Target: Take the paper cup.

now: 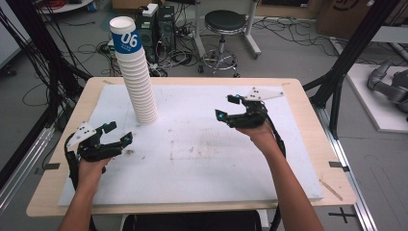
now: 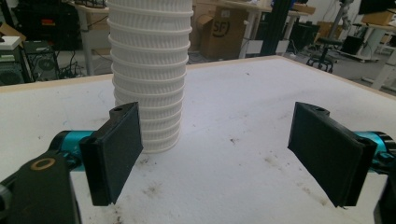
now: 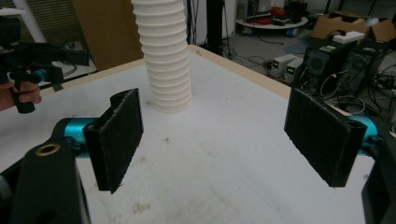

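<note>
On the white board (image 1: 202, 159), 1 cup stack (image 1: 137, 82) and 2 open tongs.

We see a wooden worktop (image 1: 308, 96) covered by a stained white sheet (image 1: 202, 159). Standing on the sheet, a tall stack of white cups (image 2: 149, 93) rises ahead of the left jaws, nothing between them.
</note>
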